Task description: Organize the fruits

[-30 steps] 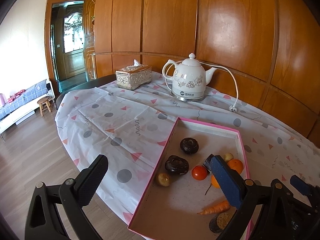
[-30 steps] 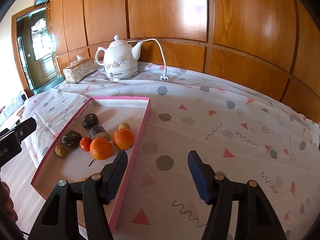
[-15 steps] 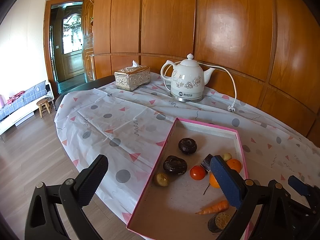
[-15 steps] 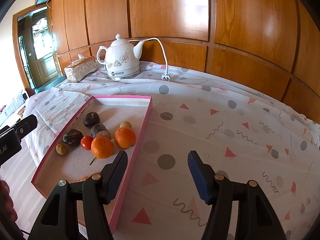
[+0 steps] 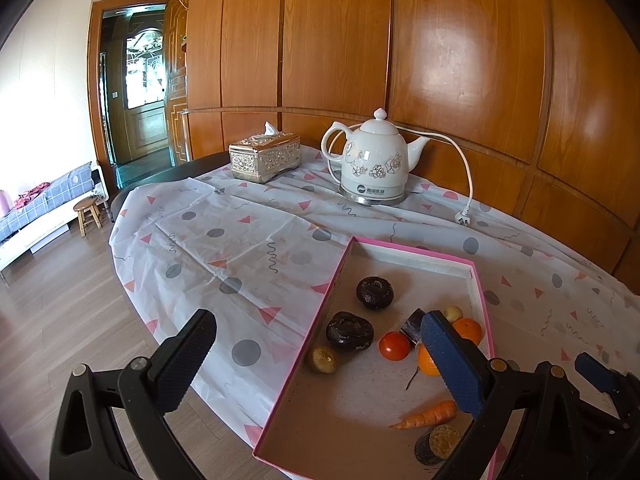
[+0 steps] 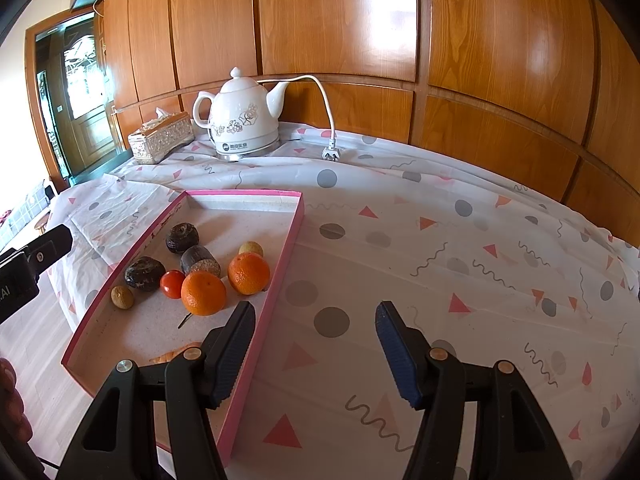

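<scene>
**Fruit gathered in the pink tray, both grippers standing off with nothing held**

A wood-panelled room, a table (image 6: 460, 240) under a white cloth patterned with dots and triangles. On it, at the near left, sits a shallow pink-edged tray (image 6: 294, 236), and all the produce in view lies inside it: two oranges (image 6: 203, 293) side by side near the right wall, a small tomato (image 6: 173, 283) just left of them, three dark lumpy fruits (image 6: 144, 273) further left and beyond, two small yellowish fruits (image 6: 122, 297), and at the near end a carrot (image 5: 430, 420) with another dark, cut-faced piece beside it.

The left gripper (image 5: 316, 364) hovers above the tray's near left edge, fingers spread wide, empty. The right gripper (image 6: 314, 354) hangs over the tray's right wall and bare cloth, fingers likewise parted, gripping nothing.

No fruit lies on the cloth. This fits either a tray awaiting sorting or one just filled; the pictures do not settle which, so no next move can be named.

Further back stand a white kettle (image 6: 244, 122), its cord unplugged, and a tissue box (image 6: 160, 136).
</scene>
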`<state>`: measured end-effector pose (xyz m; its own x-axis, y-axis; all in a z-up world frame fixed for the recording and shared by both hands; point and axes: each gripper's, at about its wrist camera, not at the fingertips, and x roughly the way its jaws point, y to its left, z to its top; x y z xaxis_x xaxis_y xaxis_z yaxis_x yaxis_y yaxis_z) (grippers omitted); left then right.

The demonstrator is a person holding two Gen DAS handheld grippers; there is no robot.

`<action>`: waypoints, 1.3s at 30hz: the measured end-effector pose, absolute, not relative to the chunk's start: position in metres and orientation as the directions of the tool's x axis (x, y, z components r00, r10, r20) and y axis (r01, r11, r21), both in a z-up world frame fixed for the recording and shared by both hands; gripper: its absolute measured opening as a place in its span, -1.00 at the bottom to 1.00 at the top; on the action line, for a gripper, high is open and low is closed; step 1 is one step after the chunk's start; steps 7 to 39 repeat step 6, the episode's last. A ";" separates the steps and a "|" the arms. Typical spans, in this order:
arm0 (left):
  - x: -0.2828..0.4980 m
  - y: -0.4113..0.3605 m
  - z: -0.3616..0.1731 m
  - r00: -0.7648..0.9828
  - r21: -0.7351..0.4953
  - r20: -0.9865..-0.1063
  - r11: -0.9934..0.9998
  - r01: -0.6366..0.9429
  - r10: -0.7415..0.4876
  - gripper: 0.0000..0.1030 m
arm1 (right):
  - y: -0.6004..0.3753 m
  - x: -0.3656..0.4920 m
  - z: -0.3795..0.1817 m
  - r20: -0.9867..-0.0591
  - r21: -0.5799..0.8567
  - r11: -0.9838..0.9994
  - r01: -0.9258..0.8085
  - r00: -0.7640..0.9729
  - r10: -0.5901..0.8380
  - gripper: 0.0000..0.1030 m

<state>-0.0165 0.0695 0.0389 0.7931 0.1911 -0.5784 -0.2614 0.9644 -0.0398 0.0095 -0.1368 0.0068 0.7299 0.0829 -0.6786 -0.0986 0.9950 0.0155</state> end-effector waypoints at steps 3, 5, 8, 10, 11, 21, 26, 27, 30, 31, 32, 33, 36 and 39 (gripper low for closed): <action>-0.017 0.068 0.039 0.797 -0.039 -0.574 0.966 -0.254 0.187 0.99 | -0.138 0.009 0.006 -0.680 0.016 0.995 -0.100 0.728 0.084 0.23; -0.016 0.068 0.038 0.796 -0.038 -0.577 0.968 -0.246 0.180 0.99 | -0.140 0.009 0.006 -0.682 0.021 0.995 -0.102 0.726 0.089 0.23; -0.016 0.068 0.038 0.795 -0.039 -0.580 0.969 -0.242 0.175 0.99 | -0.143 0.010 0.006 -0.683 0.025 0.995 -0.101 0.725 0.091 0.23; -0.016 0.068 0.038 0.795 -0.039 -0.580 0.969 -0.242 0.175 0.99 | -0.143 0.010 0.006 -0.683 0.025 0.995 -0.101 0.725 0.091 0.23; -0.016 0.068 0.038 0.795 -0.039 -0.580 0.969 -0.242 0.175 0.99 | -0.143 0.010 0.006 -0.683 0.025 0.995 -0.101 0.725 0.091 0.23; -0.016 0.068 0.038 0.795 -0.039 -0.580 0.969 -0.242 0.175 0.99 | -0.143 0.010 0.006 -0.683 0.025 0.995 -0.101 0.725 0.091 0.23; -0.016 0.068 0.038 0.795 -0.039 -0.580 0.969 -0.242 0.175 0.99 | -0.143 0.010 0.006 -0.683 0.025 0.995 -0.101 0.725 0.091 0.23; -0.016 0.068 0.038 0.795 -0.039 -0.580 0.969 -0.242 0.175 0.99 | -0.143 0.010 0.006 -0.683 0.025 0.995 -0.101 0.725 0.091 0.23; -0.016 0.068 0.038 0.795 -0.039 -0.580 0.969 -0.242 0.175 0.99 | -0.143 0.010 0.006 -0.683 0.025 0.995 -0.101 0.725 0.091 0.23; -0.016 0.068 0.038 0.795 -0.039 -0.580 0.969 -0.242 0.175 0.99 | -0.143 0.010 0.006 -0.683 0.025 0.995 -0.101 0.725 0.091 0.23; -0.016 0.068 0.038 0.795 -0.039 -0.580 0.969 -0.242 0.175 0.99 | -0.143 0.010 0.006 -0.683 0.025 0.995 -0.101 0.725 0.091 0.23; -0.016 0.068 0.038 0.795 -0.039 -0.580 0.969 -0.242 0.175 0.99 | -0.143 0.010 0.006 -0.683 0.025 0.995 -0.101 0.725 0.091 0.23; -0.016 0.068 0.038 0.795 -0.039 -0.580 0.969 -0.242 0.175 0.99 | -0.143 0.010 0.006 -0.683 0.025 0.995 -0.101 0.725 0.091 0.23; -0.016 0.068 0.038 0.795 -0.039 -0.580 0.969 -0.242 0.175 0.99 | -0.143 0.010 0.006 -0.683 0.025 0.995 -0.101 0.725 0.091 0.23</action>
